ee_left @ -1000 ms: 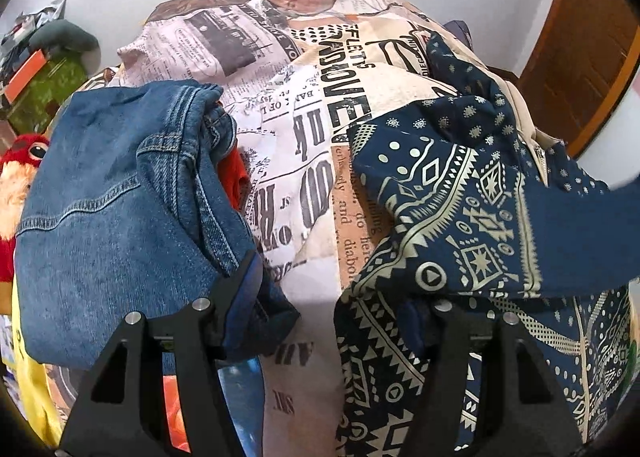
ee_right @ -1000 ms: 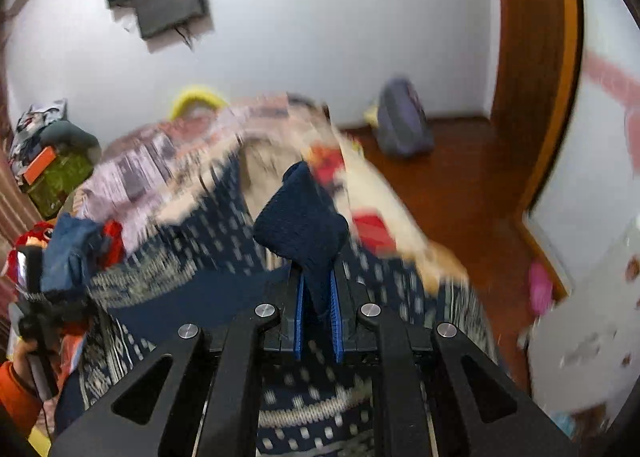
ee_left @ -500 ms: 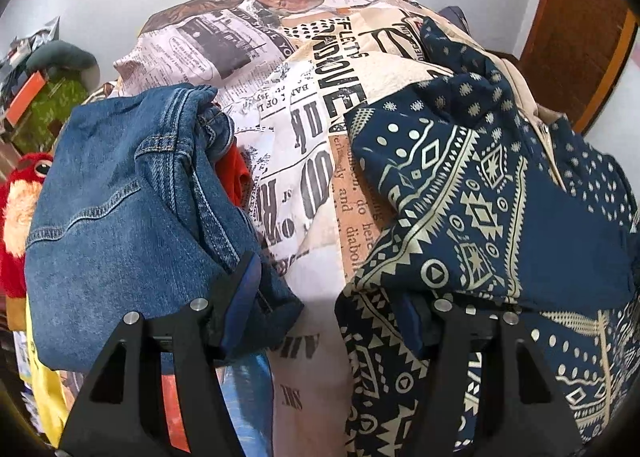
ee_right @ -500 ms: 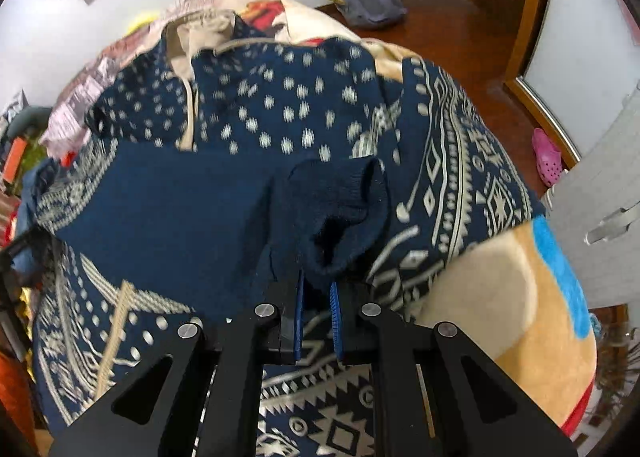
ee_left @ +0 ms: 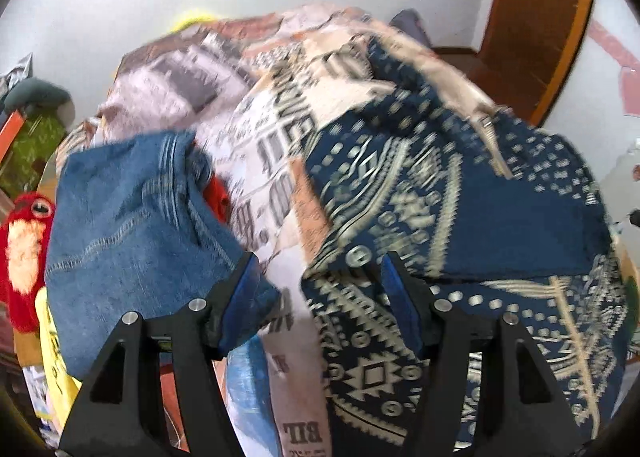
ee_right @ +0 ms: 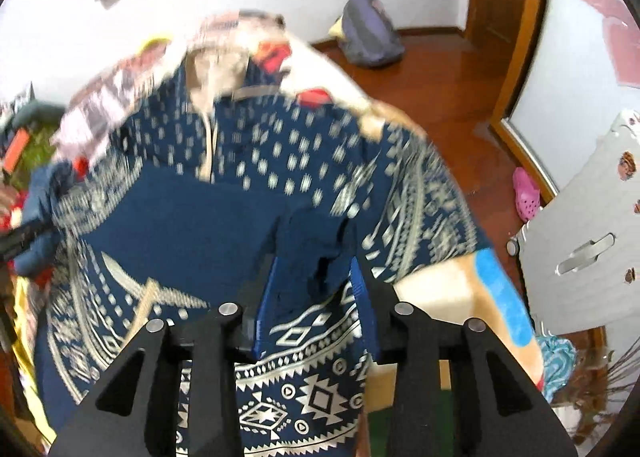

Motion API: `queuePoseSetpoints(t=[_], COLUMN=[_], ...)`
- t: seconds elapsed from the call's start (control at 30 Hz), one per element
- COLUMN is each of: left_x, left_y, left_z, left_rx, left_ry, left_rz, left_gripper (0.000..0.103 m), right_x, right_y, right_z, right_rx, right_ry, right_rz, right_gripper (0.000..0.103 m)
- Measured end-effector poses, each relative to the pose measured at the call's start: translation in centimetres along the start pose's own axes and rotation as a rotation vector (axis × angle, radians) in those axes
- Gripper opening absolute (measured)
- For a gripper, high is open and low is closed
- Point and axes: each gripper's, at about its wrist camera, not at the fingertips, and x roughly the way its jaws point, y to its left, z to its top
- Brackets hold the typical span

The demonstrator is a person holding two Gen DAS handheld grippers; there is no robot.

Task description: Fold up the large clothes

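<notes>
Navy patterned sweater [ee_right: 224, 225] lies spread over a bed covered with a newspaper-print blanket [ee_left: 256, 145], filling the middle of the right wrist view and the right half of the left wrist view. Its cream zip collar [ee_right: 208, 105] points toward the far end of the bed, and a plain navy sleeve [ee_right: 180, 213] is laid across the body.

The right hand-held gripper [ee_right: 316, 285] has just been opening: its blue pads now stand apart, with the dark navy cuff [ee_right: 312, 245] sitting loosely between them, and the pads do not appear to press on it.

The left hand-held gripper [ee_left: 316, 297] hangs over the near left edge of the sweater with its jaws apart and nothing clamped. Its right finger lies over the patterned fabric and its left finger over a folded pair of blue jeans [ee_left: 132, 225] that rests on the blanket just left of the sweater.

A red plush toy [ee_left: 24, 241] sits at the far left edge. Both views are blurred.
</notes>
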Motion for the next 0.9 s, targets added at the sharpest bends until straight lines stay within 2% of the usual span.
queuePoseSetpoints(t=[0.1,0.2,0.37,0.5,0.7,0.77,0.9], left_x=[-2.2,-3.3,-3.1,-1.2,2.1,3.1,4.9], left_y=[-1.0,-1.9,-4.0,-5.5,-6.8,-7.0,-7.2], left_z=[1.4,2.7,4.8,5.6,5.0,4.7,4.2], left_rx=[0.004,-0.003,-0.025,-0.032,-0.042,-0.048,-0.056], left_ry=[-0.076,-0.122,-0.15,-0.121,-0.048,-0.027,0.012], left_rz=[-0.025,-0.071,-0.135,-0.163,-0.198,-0.206,-0.209], left_gripper=[0.069,0.07,0.072,0.072,0.072,0.072,0.072], right_x=[-1.5,-1.8,-0.4,2.4,7.1,8.2,9.1], right_y=[-1.6,-3.5,-7.0,-10.2,-13.8,-14.5,-14.8], right_z=[0.9,1.6,1.7,0.7,-1.3,-1.6,-0.8], right_rx=[0.071,0.153,0.273,0.397,0.598,0.651,0.669], right_ry=[-0.05,-0.08,-0.061,0.001,0.099,0.095,0.055], right_rz=[0.014,0.013,-0.01,0.001,0.088,0.11,0.107], right_gripper=[0.037,0.043,0.044,0.044,0.044,0.044,0.044])
